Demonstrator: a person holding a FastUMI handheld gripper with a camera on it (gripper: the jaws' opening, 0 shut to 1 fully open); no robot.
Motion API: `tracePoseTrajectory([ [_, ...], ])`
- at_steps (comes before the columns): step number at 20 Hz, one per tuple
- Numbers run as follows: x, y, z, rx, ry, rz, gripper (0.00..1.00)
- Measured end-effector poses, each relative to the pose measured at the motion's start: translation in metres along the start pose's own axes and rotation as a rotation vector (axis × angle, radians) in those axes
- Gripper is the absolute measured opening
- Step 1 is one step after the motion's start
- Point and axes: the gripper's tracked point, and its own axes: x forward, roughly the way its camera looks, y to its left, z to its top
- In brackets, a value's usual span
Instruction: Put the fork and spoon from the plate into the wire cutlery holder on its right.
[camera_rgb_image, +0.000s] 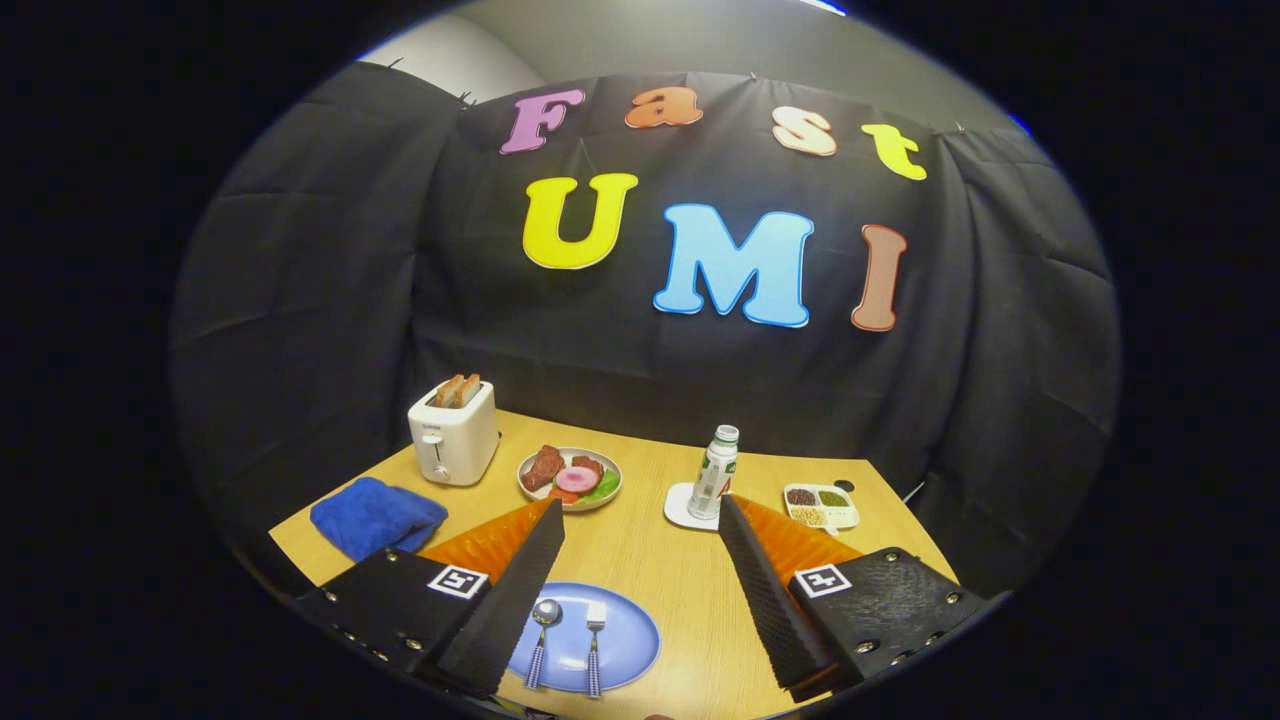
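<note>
Gripper view: the left finger covers the blue plate's near-left edge. Gripper jaws stand released, grasping nothing; spoon and fork lie side by side on the plate between the fingers. Beyond: toaster, food dish, bottle.

Single fisheye camera rides on gripper, raised above near edge of table, tilted down, facing booth's back wall. Fingers spread apart at bottom of view. Plate close below; toaster and bottle farther off.
</note>
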Motion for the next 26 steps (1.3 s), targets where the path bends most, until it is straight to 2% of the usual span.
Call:
tracePoseTrajectory([
  [16,0.017,0.035,-0.141,-0.090,0.525,0.137,0.96],
  [26,0.024,0.043,-0.198,-0.135,0.700,0.168,0.96],
])
